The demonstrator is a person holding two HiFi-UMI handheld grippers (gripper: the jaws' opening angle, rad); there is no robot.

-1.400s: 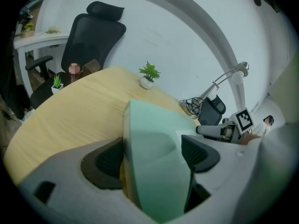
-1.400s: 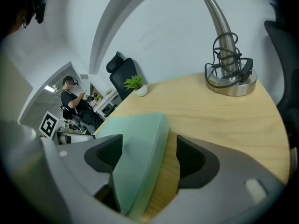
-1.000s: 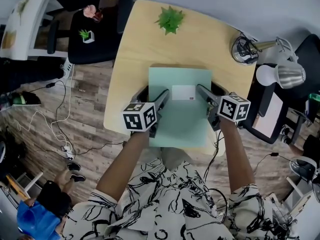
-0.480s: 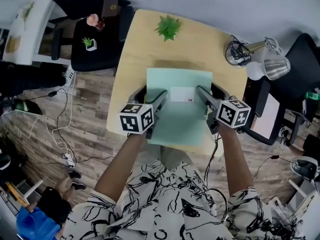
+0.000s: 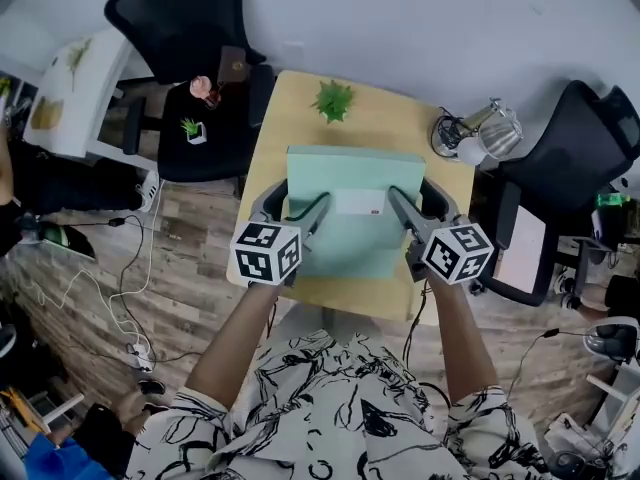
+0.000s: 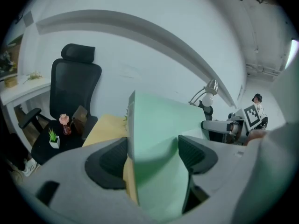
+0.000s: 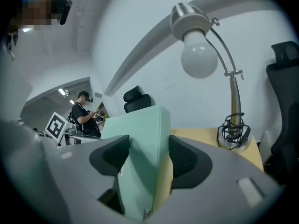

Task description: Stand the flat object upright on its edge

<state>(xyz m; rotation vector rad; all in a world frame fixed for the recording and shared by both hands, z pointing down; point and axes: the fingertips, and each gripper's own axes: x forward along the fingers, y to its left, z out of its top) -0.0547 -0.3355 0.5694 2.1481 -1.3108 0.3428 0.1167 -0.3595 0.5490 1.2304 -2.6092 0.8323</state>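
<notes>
**Grip on both side edges, tilt under way.** The flat mint-green box with a white label [image 5: 350, 218] hangs between the two grippers above the light wooden surface [image 5: 395, 118]. Its broad labelled face is turned toward the person and its upper edge is raised toward the wall. Whether its lower edge touches the surface cannot be told from these views.

The box spans crosswise from one gripper to the other, so neither hand is nearer. The left gripper [image 5: 295, 205] takes the left side edge and the right gripper [image 5: 418, 203] takes the right side edge. Both point away from the person and slightly down.

In the left gripper view, the jaws of the left gripper [image 6: 154, 155] stand wide and clamp across the thickness of the box [image 6: 159, 120], with a dark pad [image 6: 110, 160] on either face. In the right gripper view, the right gripper [image 7: 147, 160] does likewise, its jaws pressed on the two faces of the box [image 7: 140, 129].

By judgement, the coming move depends on bringing the lower edge down level onto the surface while the face stays vertical. An uneven release could let the box topple flat.
</notes>
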